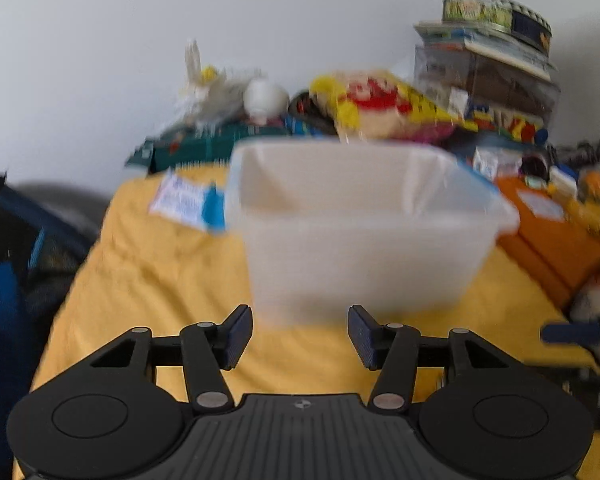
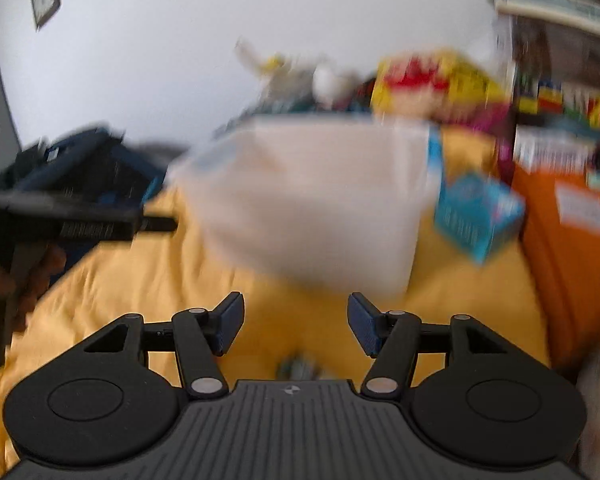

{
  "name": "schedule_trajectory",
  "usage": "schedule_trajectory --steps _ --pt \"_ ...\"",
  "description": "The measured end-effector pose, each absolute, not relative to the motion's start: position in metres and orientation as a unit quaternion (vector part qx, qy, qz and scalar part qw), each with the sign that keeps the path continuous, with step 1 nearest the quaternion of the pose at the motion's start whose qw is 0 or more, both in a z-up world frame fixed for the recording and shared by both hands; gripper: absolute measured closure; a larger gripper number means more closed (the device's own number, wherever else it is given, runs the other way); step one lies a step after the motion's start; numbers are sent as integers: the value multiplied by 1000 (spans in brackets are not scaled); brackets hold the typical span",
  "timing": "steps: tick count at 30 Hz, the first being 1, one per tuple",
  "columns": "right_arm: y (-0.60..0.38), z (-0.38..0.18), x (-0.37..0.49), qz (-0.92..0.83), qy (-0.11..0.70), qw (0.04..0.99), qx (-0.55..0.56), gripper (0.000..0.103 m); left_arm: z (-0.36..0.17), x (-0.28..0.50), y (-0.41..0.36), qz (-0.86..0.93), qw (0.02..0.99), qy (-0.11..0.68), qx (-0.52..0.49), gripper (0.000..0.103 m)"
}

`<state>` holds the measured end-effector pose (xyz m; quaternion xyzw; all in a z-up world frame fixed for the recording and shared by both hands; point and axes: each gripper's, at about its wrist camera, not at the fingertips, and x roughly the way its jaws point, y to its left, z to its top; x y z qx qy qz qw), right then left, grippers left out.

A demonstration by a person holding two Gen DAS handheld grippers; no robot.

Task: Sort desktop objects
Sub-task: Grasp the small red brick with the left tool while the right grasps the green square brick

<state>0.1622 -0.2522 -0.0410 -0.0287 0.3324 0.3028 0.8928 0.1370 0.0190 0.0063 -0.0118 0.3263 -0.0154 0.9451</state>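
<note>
Bin [image 1: 364, 236]: translucent white plastic, open-topped, standing upright on the yellow cloth [image 1: 148, 280] that covers the table; nothing can be made out inside, both views being blurred.

Left hand-held gripper [image 1: 300, 336]: fingers spread wide, holding nothing, hovering just short of the bin's near wall.

Right hand-held gripper [image 2: 296, 324]: fingers likewise spread and bare, facing the bin [image 2: 312, 200] from its near right corner; a small, blurred item [image 2: 298, 368] lies on the cloth [image 2: 140, 300] between its fingers.

Teal box [image 2: 478, 214]: tilted, just right of the bin.

White-and-blue packet [image 1: 188, 202]: flat on the cloth, against the bin's left side.

Orange box [image 1: 556, 240]: right of the bin, near the table edge.

Yellow-and-red bag [image 1: 384, 106]: behind the bin, against the wall, amid mixed clutter.

White toy [image 1: 216, 88]: left of the bag, on a dark green box [image 1: 204, 146].

Stack of books topped by a round tin [image 1: 496, 14]: back right corner.
</note>
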Motion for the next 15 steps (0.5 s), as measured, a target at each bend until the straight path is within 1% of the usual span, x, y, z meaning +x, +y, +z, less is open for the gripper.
schedule_trajectory --steps 4,8,9,12,13,15 --pt "-257 -75 124 310 381 870 -45 42 -24 118 10 -14 935 353 -6 46" --pt "-252 -91 103 321 396 858 -65 44 -45 112 1 -21 930 368 -1 46" --pt "-249 -94 100 324 396 856 -74 46 -48 112 -2 -26 929 369 3 46" --pt "-238 -102 97 326 396 852 -106 56 -58 117 -11 -37 926 377 12 47" --pt "-238 -103 96 327 396 851 -104 57 -61 120 -13 -43 923 381 14 48" --pt "-239 -102 95 326 395 852 -103 57 -68 124 -18 -51 919 390 19 54"
